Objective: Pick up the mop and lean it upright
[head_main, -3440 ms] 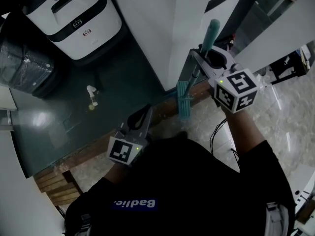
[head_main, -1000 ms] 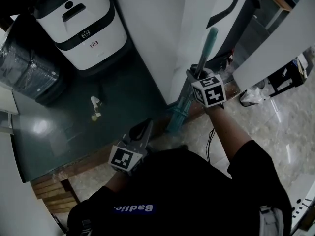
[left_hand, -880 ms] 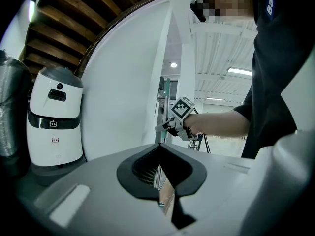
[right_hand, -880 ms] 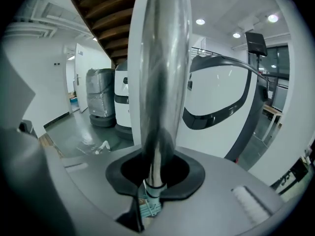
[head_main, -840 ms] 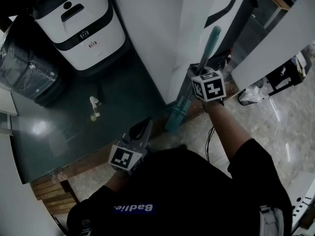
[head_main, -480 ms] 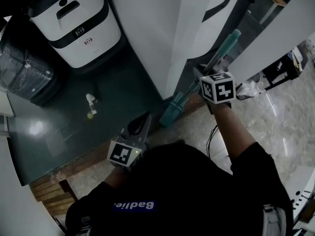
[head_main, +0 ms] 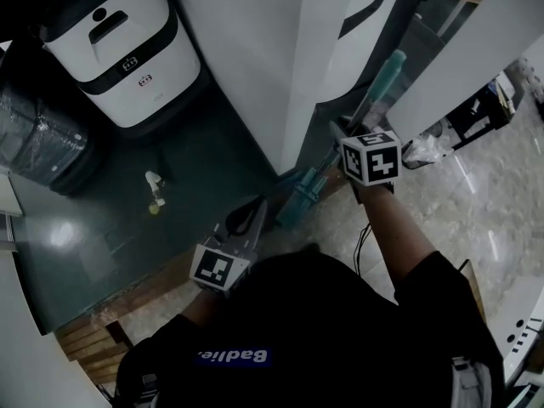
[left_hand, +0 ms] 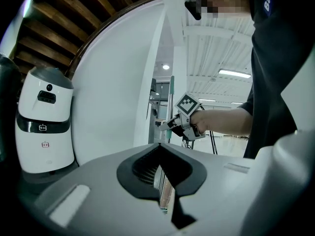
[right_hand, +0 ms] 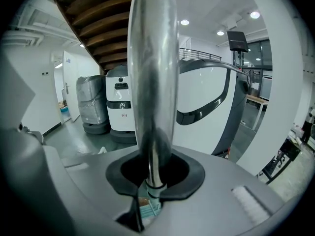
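The mop has a silver pole [head_main: 340, 155], a teal grip [head_main: 389, 70] at the top and a teal head [head_main: 296, 201] on the floor by the wooden step. It stands steeply, its top tilted to the right near a white panel. My right gripper [head_main: 344, 138] is shut on the pole partway up; in the right gripper view the pole [right_hand: 152, 82] runs up through the jaws of the right gripper [right_hand: 152, 181], with the head [right_hand: 146, 209] below. My left gripper [head_main: 251, 215] hangs lower left, shut and holding nothing, its jaws [left_hand: 158, 146] pointing toward the mop pole [left_hand: 172, 95].
A white machine [head_main: 110, 45] and a wrapped dark bundle [head_main: 38, 138] stand on the dark floor at the upper left. A white wall corner [head_main: 255, 66] is just left of the mop. Small white litter [head_main: 154, 185] lies on the floor. A cable [head_main: 365, 236] trails on the pale tiles.
The right gripper has carried the pole a little to the right, and the mop's top now leans further right. The left gripper has barely moved.
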A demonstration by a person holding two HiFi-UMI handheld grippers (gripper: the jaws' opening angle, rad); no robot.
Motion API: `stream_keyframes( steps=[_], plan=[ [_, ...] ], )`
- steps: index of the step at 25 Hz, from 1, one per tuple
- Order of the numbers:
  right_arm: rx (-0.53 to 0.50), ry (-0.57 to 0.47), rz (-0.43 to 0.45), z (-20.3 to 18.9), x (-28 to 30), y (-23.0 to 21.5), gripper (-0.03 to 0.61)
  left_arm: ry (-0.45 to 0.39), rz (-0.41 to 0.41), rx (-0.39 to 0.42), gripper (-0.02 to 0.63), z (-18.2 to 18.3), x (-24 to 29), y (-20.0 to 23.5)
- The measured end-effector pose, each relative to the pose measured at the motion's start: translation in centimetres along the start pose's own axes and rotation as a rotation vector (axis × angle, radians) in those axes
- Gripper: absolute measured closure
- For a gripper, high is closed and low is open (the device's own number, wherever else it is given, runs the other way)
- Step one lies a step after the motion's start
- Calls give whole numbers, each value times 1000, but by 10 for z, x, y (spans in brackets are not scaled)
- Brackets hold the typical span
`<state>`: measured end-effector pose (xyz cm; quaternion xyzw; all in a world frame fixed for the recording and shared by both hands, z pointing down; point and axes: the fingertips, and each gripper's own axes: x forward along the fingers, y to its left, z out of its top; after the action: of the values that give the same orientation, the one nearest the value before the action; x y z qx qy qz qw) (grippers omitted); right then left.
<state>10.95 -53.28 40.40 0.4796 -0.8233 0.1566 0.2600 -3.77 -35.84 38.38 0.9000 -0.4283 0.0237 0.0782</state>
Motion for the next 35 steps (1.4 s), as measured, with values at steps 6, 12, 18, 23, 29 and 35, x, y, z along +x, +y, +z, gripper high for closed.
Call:
stream_keyframes(
  steps=[6,12,18,23,29,35],
  plan=[
    [-10,43,8,-13,27,7,517,10,9,0,595,-1,-1,0],
    [-46,13,14,-1,51,12,515,18,42,-5,595,-4,-7,5],
    [-108,16,19,11,73,15,509,29,75,-14,595,-5,-11,9],
    [-128,14,53,17,81,23,448,31,103,-23,595,-3,-15,15],
    [-137,21,69,17,87,28,375,29,119,-22,595,-5,-18,19],
    [-147,15,59,18,90,28,320,29,116,-25,595,-7,-18,19]
  ],
)
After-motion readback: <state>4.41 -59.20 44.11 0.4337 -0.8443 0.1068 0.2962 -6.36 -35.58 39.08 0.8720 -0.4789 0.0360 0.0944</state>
